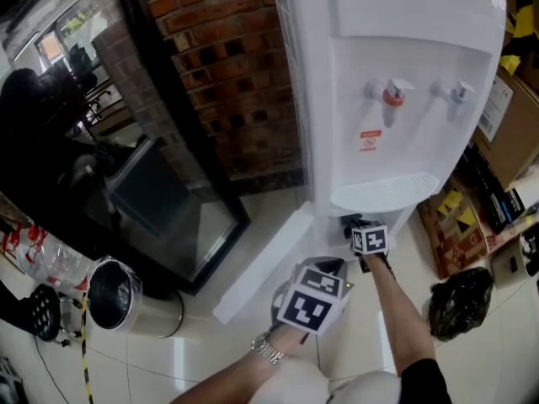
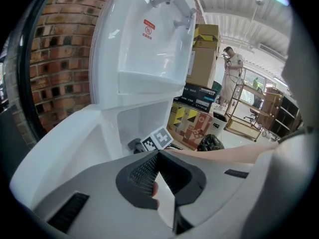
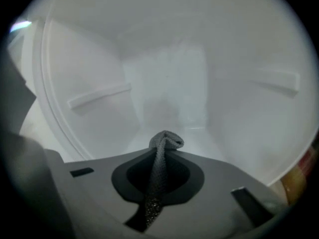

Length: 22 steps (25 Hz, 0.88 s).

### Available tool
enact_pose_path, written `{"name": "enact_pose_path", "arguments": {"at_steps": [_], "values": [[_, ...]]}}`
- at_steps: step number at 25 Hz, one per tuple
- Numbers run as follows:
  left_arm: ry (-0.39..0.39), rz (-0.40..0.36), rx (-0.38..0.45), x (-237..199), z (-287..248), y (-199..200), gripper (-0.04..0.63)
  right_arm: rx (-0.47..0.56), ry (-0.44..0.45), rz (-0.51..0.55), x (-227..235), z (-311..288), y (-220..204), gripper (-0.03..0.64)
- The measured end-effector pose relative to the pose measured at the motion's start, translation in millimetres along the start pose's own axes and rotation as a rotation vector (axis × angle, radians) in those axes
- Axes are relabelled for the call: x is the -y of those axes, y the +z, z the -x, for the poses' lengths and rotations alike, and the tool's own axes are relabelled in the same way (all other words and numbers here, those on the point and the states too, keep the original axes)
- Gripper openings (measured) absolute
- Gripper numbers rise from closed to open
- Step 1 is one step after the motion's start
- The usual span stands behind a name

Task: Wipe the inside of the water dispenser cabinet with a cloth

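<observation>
Where the white water dispenser (image 1: 396, 91) stands against the brick wall (image 1: 227, 66), its cabinet (image 3: 164, 88) sits at the base, below the drip tray. The cabinet door (image 1: 269, 259) stands swung open toward the left. The interior is white and hazy, with one shelf rail (image 3: 99, 96) on the left wall and another on the right wall.

The right forearm (image 1: 404, 310) runs from the lower right of the head view up to the cabinet opening, nearly straight. The right gripper (image 3: 159, 156) is inside the cabinet, aimed at the back wall. Its jaws are closed on the cloth (image 3: 167, 141).

The cloth is grey with a knit texture and is pinched into a narrow band. Its long axis lies along the jaws. The bunched end protrudes just past the jaw tips and points toward the back wall, above the cabinet floor. Whether it touches a surface cannot be determined.

The left hand (image 1: 282, 339), with a wristwatch (image 1: 268, 349), holds the left gripper (image 2: 158, 156) outside the cabinet, just beside the open door and below the right gripper. It points up at the dispenser front. Its jaws meet at the tips and grip nothing.
</observation>
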<state>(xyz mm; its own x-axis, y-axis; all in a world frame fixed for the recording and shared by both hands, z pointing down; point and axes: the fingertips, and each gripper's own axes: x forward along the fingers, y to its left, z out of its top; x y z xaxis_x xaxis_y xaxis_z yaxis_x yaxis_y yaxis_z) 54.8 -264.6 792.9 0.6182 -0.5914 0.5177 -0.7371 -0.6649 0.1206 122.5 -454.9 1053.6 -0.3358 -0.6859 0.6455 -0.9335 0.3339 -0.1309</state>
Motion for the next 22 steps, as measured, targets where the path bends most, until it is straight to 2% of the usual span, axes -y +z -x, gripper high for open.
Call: {"name": "enact_pose_path", "arguments": {"at_steps": [4, 7, 10, 13, 17, 19, 22], "values": [[0.004, 0.002, 0.001, 0, 0, 0, 0.004, -0.014, 0.154, 0.093, -64, -2, 0, 0.012], [0.001, 0.003, 0.003, 2, 1, 1, 0.003, 0.004, 0.168, 0.132, -73, 5, 8, 0.012], [0.004, 0.002, 0.007, 2, 3, 2, 0.004, 0.064, 0.091, 0.135, -47, 18, 28, 0.012], [0.002, 0.001, 0.012, 3, 5, 4, 0.004, 0.098, -0.051, 0.073, 1, 33, 34, 0.012], [-0.004, 0.001, 0.014, 5, 6, 4, 0.005, 0.016, -0.215, -0.036, 56, 40, -2, 0.012], [-0.008, 0.001, 0.015, 5, 6, 4, 0.004, -0.037, -0.232, -0.041, 59, 37, -20, 0.012], [-0.014, 0.003, 0.013, 6, 5, 4, 0.003, -0.087, -0.163, -0.004, 35, 27, -34, 0.012]]}}
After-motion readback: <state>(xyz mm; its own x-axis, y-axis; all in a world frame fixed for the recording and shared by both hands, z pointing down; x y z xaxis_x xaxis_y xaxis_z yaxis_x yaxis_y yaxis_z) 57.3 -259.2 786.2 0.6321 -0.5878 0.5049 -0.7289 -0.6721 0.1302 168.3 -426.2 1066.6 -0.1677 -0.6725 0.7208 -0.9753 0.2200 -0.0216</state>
